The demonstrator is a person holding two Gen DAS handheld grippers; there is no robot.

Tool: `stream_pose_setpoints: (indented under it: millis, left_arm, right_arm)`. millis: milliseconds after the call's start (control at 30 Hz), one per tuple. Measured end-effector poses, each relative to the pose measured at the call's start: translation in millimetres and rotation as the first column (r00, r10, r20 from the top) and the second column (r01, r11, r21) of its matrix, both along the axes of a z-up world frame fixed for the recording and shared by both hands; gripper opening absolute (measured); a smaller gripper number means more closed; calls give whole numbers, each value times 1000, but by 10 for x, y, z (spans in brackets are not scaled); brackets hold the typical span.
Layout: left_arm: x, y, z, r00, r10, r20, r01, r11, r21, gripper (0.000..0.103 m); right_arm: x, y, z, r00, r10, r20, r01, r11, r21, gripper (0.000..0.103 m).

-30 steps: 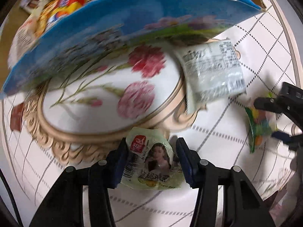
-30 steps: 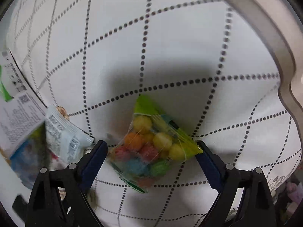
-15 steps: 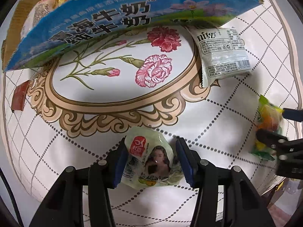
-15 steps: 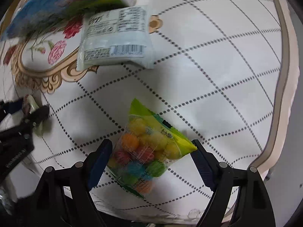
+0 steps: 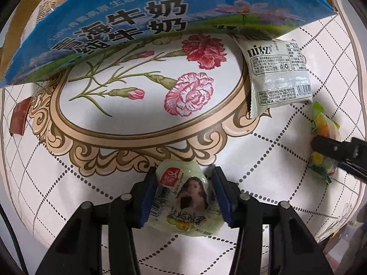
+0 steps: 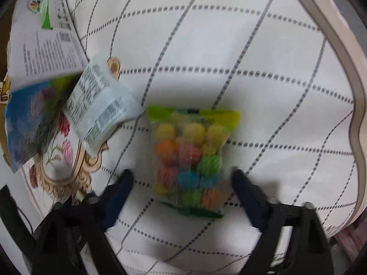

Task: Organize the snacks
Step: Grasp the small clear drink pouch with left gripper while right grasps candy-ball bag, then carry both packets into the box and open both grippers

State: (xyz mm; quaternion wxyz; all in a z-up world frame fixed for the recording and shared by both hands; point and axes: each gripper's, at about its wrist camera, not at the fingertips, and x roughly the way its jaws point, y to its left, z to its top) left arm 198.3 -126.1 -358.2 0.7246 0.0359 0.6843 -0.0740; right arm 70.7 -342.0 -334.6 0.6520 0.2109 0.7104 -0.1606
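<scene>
White table [image 5: 286,142] with a dotted diamond grid and a printed oval gold frame holding pink carnations; that oval frame [image 5: 146,135] is the landmark. Blue milk carton box [image 5: 128,23] stands at the far edge of the oval frame, its lower flap overhanging the flowers, more snack wrappers visible inside it at top left. Pale nitz snack packet [image 5: 277,75] lies on the oval frame's right rim, back side up with barcode showing, one corner tucked under the box. Small brown packet [image 5: 19,116] sits just outside the frame's left edge. Left gripper [image 5: 184,193] is at the near side of the oval frame, jaws closed onto a pale green egg snack packet [image 5: 185,201] with a red logo and a woman's portrait, both blue pads pressing its sides. Clear candy bag [image 6: 192,158] with a lime green top and multicoloured balls lies flat on the grid to the right of the oval frame, just beside the nitz packet, not touching it as far as the blurred right wrist view shows. Right gripper [image 6: 181,183] has jaws spread wide on either side of the candy bag's lower half, pads apart from the bag, holding nothing.
</scene>
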Motion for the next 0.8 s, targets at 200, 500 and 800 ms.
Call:
stream_pose_setpoints:
  millis: [200, 500, 800]
  left_arm:
    - [-24, 127, 162, 1000, 9, 13, -8, 1000, -22, 42]
    - [-161, 508, 749, 999, 25, 47, -20, 993, -117, 41]
    - [493, 754, 1859, 976, 72, 206, -23, 973, -231, 39]
  right_arm:
    - [-39, 21, 130, 998, 53, 40, -53, 999, -10, 51]
    - [-304, 288, 510, 983, 92, 157, -110, 988, 111, 50]
    - [296, 848, 1265, 924, 158, 350, -222, 963, 153, 50]
